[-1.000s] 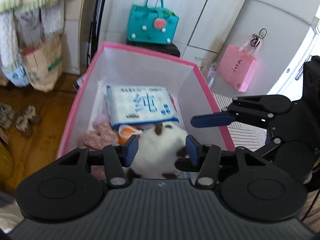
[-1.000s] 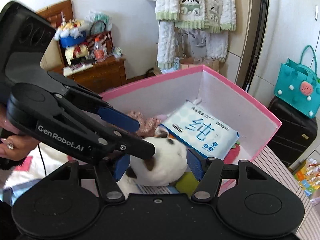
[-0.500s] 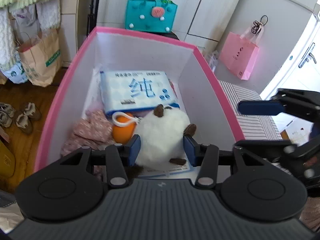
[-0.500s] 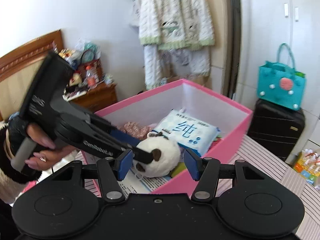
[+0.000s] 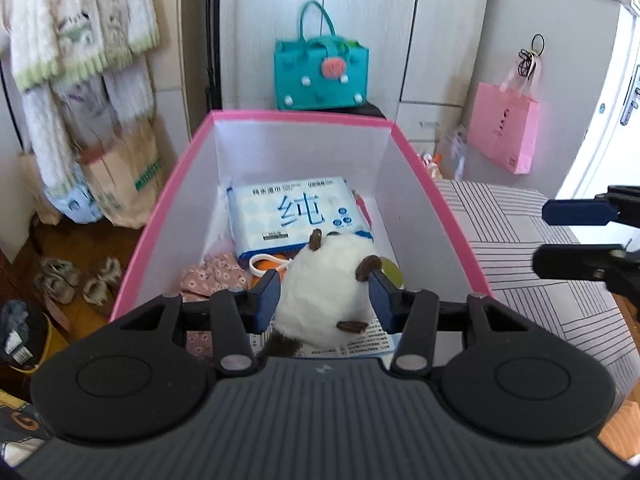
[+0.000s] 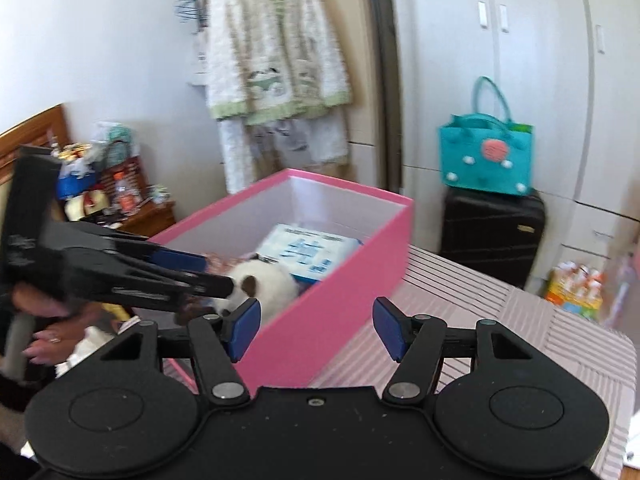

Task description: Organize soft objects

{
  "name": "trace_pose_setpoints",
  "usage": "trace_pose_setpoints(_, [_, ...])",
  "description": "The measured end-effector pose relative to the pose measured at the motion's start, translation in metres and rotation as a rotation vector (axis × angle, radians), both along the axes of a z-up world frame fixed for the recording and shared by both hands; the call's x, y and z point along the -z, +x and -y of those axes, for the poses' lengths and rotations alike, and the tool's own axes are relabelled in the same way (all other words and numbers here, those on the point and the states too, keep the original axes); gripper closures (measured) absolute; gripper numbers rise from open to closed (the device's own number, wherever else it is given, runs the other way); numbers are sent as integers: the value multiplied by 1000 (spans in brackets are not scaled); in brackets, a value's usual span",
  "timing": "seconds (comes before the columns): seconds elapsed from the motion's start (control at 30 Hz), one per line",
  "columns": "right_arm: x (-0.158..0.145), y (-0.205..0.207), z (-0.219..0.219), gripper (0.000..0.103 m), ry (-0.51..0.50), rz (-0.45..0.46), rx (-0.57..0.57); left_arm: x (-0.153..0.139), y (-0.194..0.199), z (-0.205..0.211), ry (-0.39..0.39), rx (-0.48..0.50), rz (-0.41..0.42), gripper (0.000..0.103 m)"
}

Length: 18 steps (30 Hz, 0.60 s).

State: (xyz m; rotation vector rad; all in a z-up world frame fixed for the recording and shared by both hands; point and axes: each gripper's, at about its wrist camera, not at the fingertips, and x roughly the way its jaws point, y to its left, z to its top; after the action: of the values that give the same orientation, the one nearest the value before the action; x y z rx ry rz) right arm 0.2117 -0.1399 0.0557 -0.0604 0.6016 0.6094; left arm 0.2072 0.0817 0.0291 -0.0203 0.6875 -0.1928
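A white plush toy [image 5: 324, 280] with brown ears lies near the front of the pink box [image 5: 300, 116], on a printed sheet. My left gripper [image 5: 326, 300] reaches into the box. The plush sits between its blue pads, which touch both its sides while the jaws are opening. Behind the toy lie a blue tissue pack [image 5: 296, 212], a floral cloth [image 5: 216, 276] and an orange item [image 5: 268, 270]. My right gripper [image 6: 316, 332] hangs outside the box's pink wall [image 6: 328, 312] over the striped table. Its jaws are opening and nothing is between them. The right wrist view also shows the plush [image 6: 268, 280] at my left gripper [image 6: 216, 270].
The striped tabletop [image 5: 520, 248] stretches right of the box. A teal bag [image 6: 484, 152] rests on a black suitcase [image 6: 492, 232] behind it. A pink paper bag [image 5: 504, 136] hangs on the cabinet. Garments [image 6: 276, 60] hang at the left, with shoes [image 5: 76, 280] on the floor.
My right gripper has drawn out of the box and away to the right over the table. The left gripper stays around the plush, which lies where it was.
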Motion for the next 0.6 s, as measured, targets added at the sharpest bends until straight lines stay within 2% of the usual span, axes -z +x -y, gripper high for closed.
trace_pose_setpoints(0.1, [0, -10, 4, 29, -18, 9, 57, -8, -16, 1, -32, 11, 22, 52])
trace_pose_setpoints(0.23, [-6, -32, 8, 21, -58, 42, 109, -17, -40, 4, -35, 23, 57, 49])
trace_pose_setpoints(0.43, [-10, -59, 12, 21, -77, 31, 122, -30, -72, 16, -2, 31, 115, 45])
trace_pose_setpoints(0.5, [-13, -67, 15, 15, -76, 33, 149, -35, -80, 19, -10, 47, 123, 43])
trace_pose_setpoints(0.57, [-19, -73, 19, 3, -72, 33, 195, -41, -89, 22, -9, 62, 139, 41])
trace_pose_setpoints(0.6, [-21, -75, 22, 2, -73, 26, 230, -43, -94, 23, -6, 66, 147, 39])
